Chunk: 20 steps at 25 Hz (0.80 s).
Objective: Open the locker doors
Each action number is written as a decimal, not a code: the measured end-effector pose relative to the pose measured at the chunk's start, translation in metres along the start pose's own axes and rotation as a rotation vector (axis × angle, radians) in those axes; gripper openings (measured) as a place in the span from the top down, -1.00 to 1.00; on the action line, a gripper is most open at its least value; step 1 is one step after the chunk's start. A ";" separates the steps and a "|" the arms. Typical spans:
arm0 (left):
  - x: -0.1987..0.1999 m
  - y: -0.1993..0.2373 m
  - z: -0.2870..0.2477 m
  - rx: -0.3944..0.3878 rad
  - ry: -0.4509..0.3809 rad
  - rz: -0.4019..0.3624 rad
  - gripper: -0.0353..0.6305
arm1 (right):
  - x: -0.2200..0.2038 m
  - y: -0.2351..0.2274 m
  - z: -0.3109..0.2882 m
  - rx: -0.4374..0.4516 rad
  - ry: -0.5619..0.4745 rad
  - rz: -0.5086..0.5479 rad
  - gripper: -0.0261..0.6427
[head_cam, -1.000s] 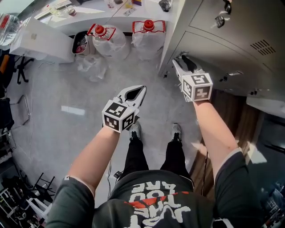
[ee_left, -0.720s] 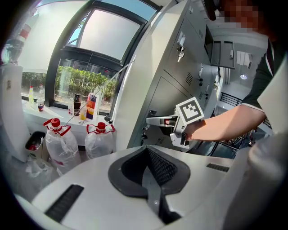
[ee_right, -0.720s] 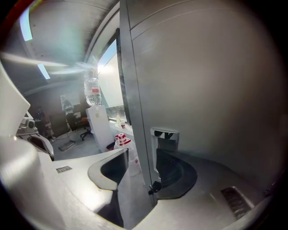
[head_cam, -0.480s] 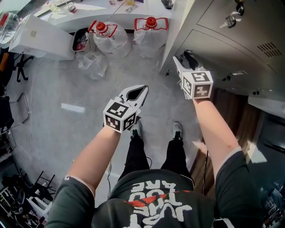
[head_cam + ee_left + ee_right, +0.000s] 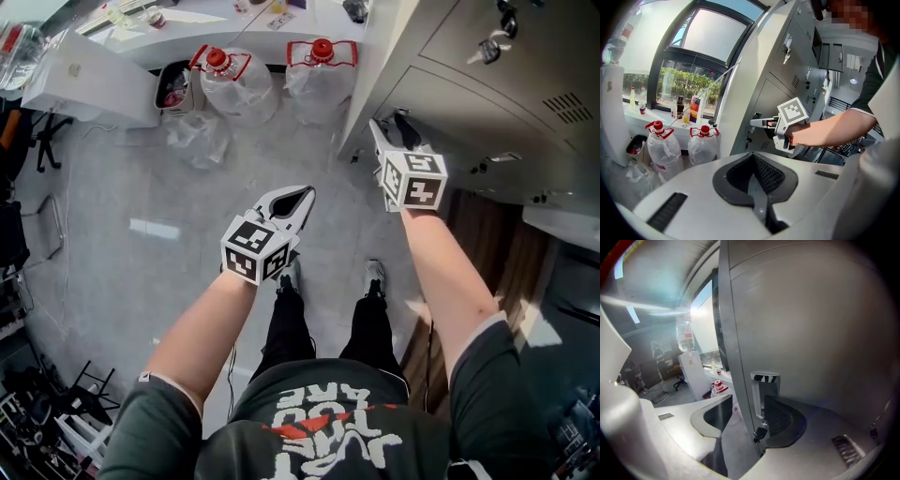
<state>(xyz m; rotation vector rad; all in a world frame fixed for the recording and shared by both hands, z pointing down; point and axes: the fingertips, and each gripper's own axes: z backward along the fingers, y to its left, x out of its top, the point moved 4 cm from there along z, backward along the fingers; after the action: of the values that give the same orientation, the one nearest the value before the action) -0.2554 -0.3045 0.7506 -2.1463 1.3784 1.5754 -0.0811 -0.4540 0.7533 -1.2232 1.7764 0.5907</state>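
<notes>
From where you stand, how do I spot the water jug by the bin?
Find the white window ledge. Two clear, red-capped water jugs stand below it. Yours is the left jug, beside the bin, not the right jug by the grey lockers.

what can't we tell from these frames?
- Locker interior: right gripper view, door hides it.
- Right gripper, jaws just opening astride the door edge: pad contact with handle unclear, the edge blocks it in the right gripper view.
- Keys: head view, too small for detail.
</notes>
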 end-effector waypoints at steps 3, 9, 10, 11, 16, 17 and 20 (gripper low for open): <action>-0.001 0.000 0.002 -0.001 -0.002 0.001 0.88 | 0.000 -0.002 -0.003 -0.006 0.004 -0.005 0.28; -0.002 0.002 0.007 0.002 -0.006 0.009 0.88 | 0.007 0.006 -0.011 0.022 0.002 0.016 0.28; -0.002 0.001 0.008 0.002 -0.007 0.010 0.88 | 0.007 0.006 -0.012 0.025 0.001 0.016 0.28; -0.003 0.001 0.009 0.002 -0.008 0.011 0.88 | 0.007 0.006 -0.012 0.027 -0.001 0.019 0.28; -0.005 0.003 0.012 0.007 -0.008 0.015 0.88 | 0.006 0.005 -0.010 0.059 0.008 0.058 0.28; -0.006 0.003 0.013 0.008 -0.007 0.017 0.88 | 0.005 0.006 -0.009 0.068 0.012 0.069 0.28; -0.008 0.001 0.013 0.006 -0.005 0.019 0.88 | 0.002 0.009 -0.005 0.089 0.015 0.089 0.28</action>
<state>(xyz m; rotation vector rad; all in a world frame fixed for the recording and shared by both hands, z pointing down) -0.2651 -0.2930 0.7517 -2.1304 1.4043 1.5802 -0.0912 -0.4556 0.7530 -1.0949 1.8576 0.5482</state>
